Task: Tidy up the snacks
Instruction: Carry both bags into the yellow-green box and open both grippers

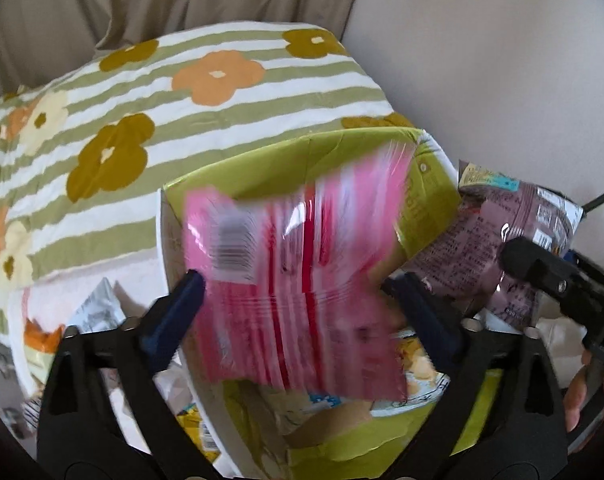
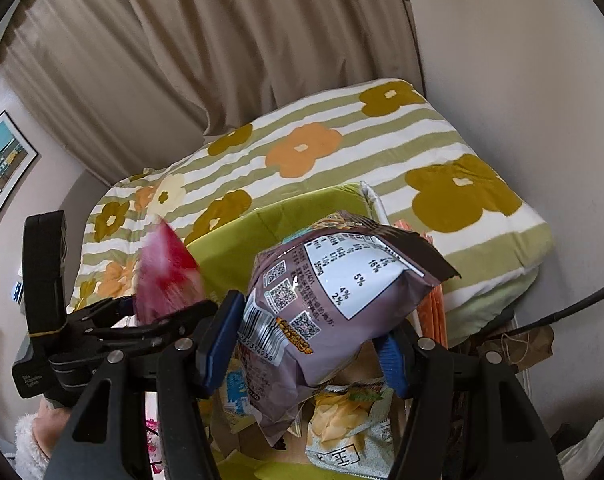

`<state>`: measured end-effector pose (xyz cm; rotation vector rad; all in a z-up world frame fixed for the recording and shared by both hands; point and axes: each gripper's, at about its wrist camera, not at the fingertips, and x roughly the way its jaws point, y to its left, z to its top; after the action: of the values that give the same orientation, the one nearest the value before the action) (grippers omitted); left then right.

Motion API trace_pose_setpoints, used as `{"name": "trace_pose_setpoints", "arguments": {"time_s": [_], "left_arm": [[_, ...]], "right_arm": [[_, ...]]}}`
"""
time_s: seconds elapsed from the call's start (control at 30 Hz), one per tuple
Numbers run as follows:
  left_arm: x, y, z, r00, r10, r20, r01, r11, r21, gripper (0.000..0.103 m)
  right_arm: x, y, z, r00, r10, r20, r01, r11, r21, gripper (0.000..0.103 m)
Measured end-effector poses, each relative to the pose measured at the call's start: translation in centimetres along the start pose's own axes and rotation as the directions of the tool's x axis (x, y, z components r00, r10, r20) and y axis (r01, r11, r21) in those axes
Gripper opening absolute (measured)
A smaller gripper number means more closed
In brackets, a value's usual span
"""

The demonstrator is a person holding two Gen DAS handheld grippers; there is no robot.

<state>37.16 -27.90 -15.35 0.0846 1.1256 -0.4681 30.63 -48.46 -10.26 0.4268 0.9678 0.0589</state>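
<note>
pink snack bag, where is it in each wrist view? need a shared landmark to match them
Left wrist: the pink snack bag fills the centre, blurred, between the spread fingers of the left gripper, over the green box.
Right wrist: it shows at left of centre, only partly, above the left gripper's black frame.
Shared landmark: the green box, with the purple snack bag beside the pink one.

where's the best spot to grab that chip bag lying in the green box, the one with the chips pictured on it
Probably the chip bag by its crimped top edge, coming straight down from above. It lies flat in the green box under the purple bag in the right gripper, so its puffy middle is partly covered, while the thin seam offers the fingers a flat pinch.
</note>
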Motion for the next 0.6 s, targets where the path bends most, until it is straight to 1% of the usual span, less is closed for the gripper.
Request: {"name": "trace_pose_setpoints", "arguments": {"time_s": [0.17, 0.23, 0.37, 0.47, 0.6], "left_arm": [[-0.8, 0.3, -0.9, 1.000, 0.017, -0.010, -0.016, 0.999, 0.038, 0.102], [-1.2, 0.6, -1.5, 1.000, 0.012, -0.010, -0.011, 0.999, 0.030, 0.102], [-2.0, 1.2, -2.5, 1.000, 0.026, 0.002, -0.026, 1.000, 0.014, 0.102], [-2.4, 1.7, -3.1, 0.999, 0.037, 0.003, -0.037, 0.999, 0.006, 0.102], [-2.7, 2.6, -3.4, 0.999, 0.031, 0.006, -0.031, 0.999, -0.018, 0.102]], "right_arm": [[0.3, -0.3, 0.3, 1.000, -0.010, -0.006, 0.010, 1.000, 0.002, 0.057], [0.4, -0.2, 0.2, 1.000, -0.008, -0.013, 0.008, 1.000, -0.004, 0.057], [0.8, 0.5, 0.3, 1.000, -0.012, -0.021, 0.012, 0.999, -0.032, 0.057], [1.3, 1.3, 0.8, 0.998, -0.053, -0.027, 0.051, 0.995, -0.084, 0.058], [2.3, 2.0, 1.5, 0.994, -0.100, -0.043, 0.094, 0.986, -0.139, 0.058]]}}
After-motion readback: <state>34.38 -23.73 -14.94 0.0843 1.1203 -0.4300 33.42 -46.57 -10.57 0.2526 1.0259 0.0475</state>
